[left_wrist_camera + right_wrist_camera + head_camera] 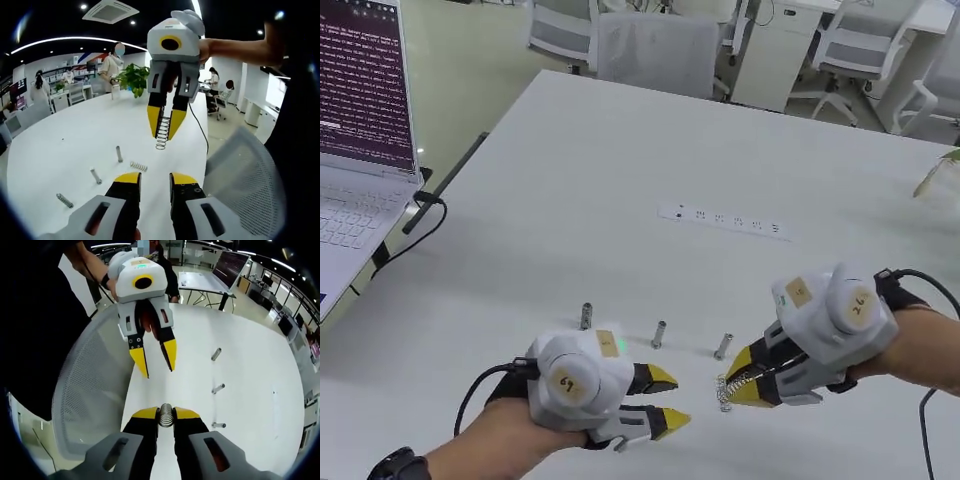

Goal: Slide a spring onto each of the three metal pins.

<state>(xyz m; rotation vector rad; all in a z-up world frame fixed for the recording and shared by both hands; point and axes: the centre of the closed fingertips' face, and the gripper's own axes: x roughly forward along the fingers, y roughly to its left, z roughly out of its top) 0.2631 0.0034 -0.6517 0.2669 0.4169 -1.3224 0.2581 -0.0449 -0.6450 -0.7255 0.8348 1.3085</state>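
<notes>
Three short metal pins stand in a row on the white table (620, 160): left pin (586, 315), middle pin (659, 333), right pin (723, 346). The left pin (64, 200) looks ribbed, as if a spring sits on it. My right gripper (745, 378) hovers just right of the row, shut on a small spring (166, 417) that hangs from its yellow tips (162, 132). My left gripper (663, 398) is open near the front edge, facing the right one, nothing between its jaws (152, 179). A loose spring (139, 166) lies on the table between them.
A power strip (725, 220) lies across the table's middle. An open laptop (360, 130) with its cable sits at the far left. Office chairs (655, 50) stand behind the table. A mesh chair (95, 385) is close at the near side. People stand in the background.
</notes>
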